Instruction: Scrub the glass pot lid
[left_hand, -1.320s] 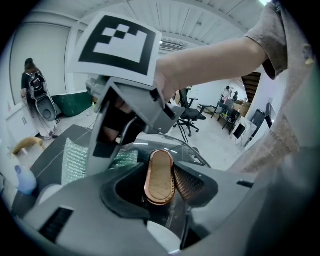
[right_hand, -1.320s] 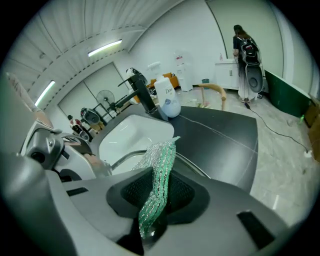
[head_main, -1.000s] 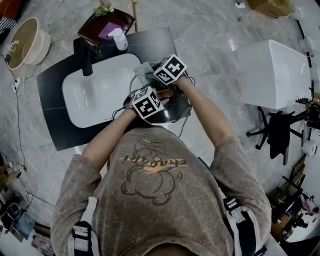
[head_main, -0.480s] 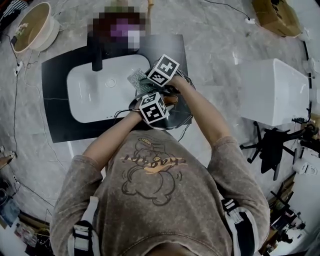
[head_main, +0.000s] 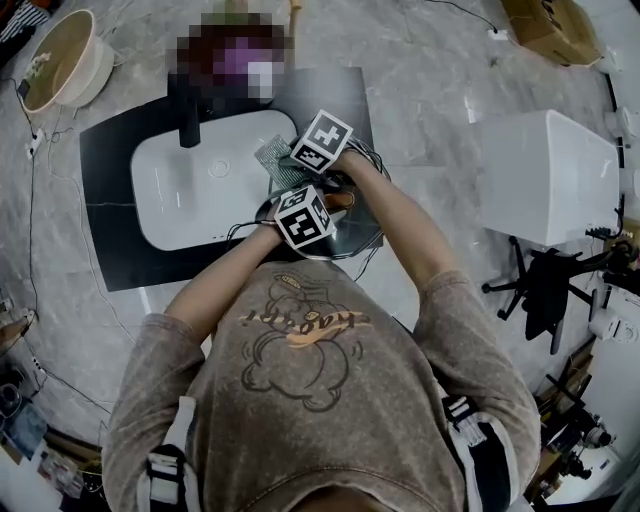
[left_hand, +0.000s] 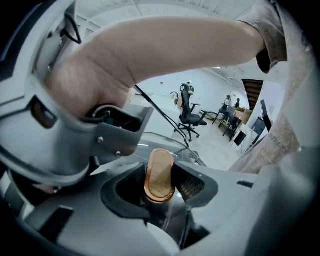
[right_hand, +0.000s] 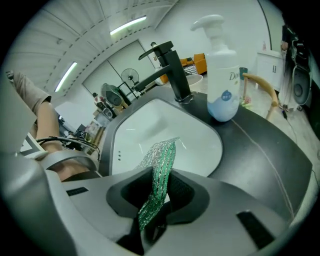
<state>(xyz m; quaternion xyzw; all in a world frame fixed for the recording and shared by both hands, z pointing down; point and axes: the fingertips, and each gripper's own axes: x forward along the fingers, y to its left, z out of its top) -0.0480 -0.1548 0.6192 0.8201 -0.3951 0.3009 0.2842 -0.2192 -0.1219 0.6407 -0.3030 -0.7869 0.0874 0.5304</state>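
Observation:
The glass pot lid (head_main: 356, 232) lies on the black counter right of the sink, mostly hidden under both marker cubes. Its oval wooden knob (left_hand: 159, 176) stands between the jaws of my left gripper (left_hand: 159, 181), which is shut on it; the glass dome (left_hand: 170, 146) shows just beyond. My right gripper (right_hand: 159, 192) is shut on a green and silver scrub cloth (right_hand: 161, 170) that sticks out over the white basin (right_hand: 190, 137). In the head view the cloth (head_main: 274, 160) hangs at the basin's right edge, just above the lid.
A black faucet (right_hand: 172, 67) and a white pump bottle (right_hand: 223, 75) stand behind the basin. The black counter (head_main: 110, 200) surrounds the sink (head_main: 190, 195). A white box (head_main: 545, 175) and an office chair (head_main: 545, 280) stand to the right; a round bowl (head_main: 60, 70) sits at far left.
The right gripper with the cloth has shifted slightly left toward the basin. The left gripper has kept its hold on the lid knob and hardly moved.

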